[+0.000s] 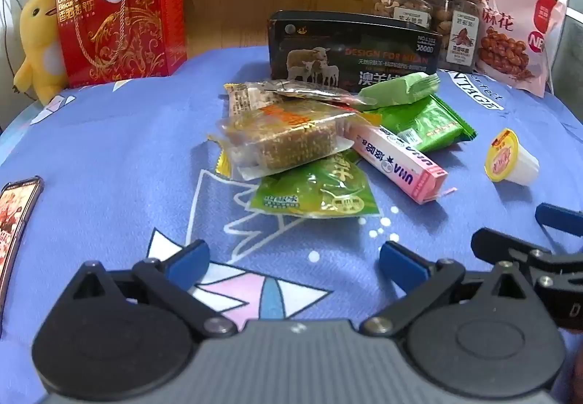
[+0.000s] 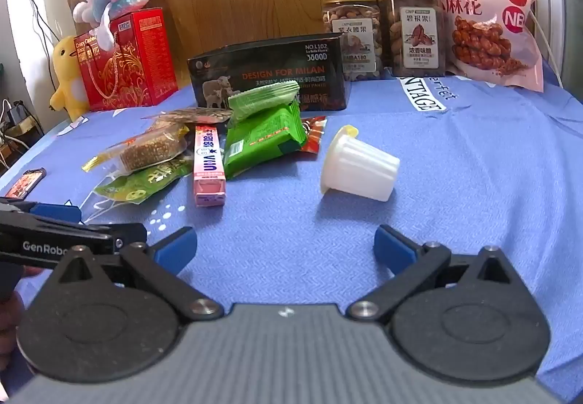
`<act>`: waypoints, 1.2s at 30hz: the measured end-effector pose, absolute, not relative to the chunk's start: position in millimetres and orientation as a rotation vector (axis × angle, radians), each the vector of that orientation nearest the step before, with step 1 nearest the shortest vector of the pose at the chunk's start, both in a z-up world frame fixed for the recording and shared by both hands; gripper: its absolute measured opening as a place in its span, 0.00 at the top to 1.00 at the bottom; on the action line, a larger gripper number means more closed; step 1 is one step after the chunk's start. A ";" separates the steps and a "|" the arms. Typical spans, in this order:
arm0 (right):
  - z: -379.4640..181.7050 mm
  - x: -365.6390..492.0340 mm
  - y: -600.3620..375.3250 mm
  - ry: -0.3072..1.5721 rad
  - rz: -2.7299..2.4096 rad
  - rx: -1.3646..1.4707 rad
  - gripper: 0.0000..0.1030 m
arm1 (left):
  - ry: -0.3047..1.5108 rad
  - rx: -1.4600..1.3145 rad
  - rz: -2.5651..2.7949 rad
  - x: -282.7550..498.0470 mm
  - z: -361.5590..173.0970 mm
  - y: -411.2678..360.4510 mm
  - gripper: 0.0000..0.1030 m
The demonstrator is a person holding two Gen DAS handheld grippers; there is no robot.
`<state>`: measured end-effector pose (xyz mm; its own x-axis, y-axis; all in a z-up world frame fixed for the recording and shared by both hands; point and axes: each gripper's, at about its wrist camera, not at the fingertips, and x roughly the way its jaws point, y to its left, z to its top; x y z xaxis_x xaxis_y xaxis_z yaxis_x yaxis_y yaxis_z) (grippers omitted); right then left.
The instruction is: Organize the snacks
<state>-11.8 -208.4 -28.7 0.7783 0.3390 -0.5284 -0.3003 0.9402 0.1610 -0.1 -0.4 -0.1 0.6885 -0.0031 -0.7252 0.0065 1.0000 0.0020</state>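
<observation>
Left wrist view: the left gripper (image 1: 293, 258) hovers low over the blue cloth (image 1: 109, 156), jaws spread wide, nothing between them.
Snack pile: dead ahead of it, a sesame bar (image 1: 280, 141) lying on top of a green pickle pouch (image 1: 317, 192), a pink candy box (image 1: 397, 160) slanting off the side, green wafer packs (image 1: 422, 123) behind.
Right gripper: the right gripper (image 2: 286, 247) is also spread and empty, lined up with the jelly cup (image 2: 359, 167), which lies tipped on its side, apart from the pile.
Black box: the black box (image 2: 269, 76) stands open-topped just behind the heap, likely the bin for the loose packets.
Back row: nut jars (image 2: 382, 28) and a pink twist bag (image 2: 488, 18) are already upright at the back.
Call: nothing grasped yet; sorting looks barely begun.
</observation>
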 end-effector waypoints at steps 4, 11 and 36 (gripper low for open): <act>-28.5 -12.9 -207.8 0.580 0.346 0.070 0.00 | 0.767 0.004 -0.032 -8.1 -0.5 0.2 0.00; -24.2 -13.4 -205.5 0.542 0.362 0.049 0.05 | 0.707 0.035 -0.101 -24.0 -4.4 6.1 0.00; -0.8 53.8 -121.1 0.507 0.700 -0.234 0.92 | 0.827 -0.596 -0.334 71.0 -4.9 105.2 0.51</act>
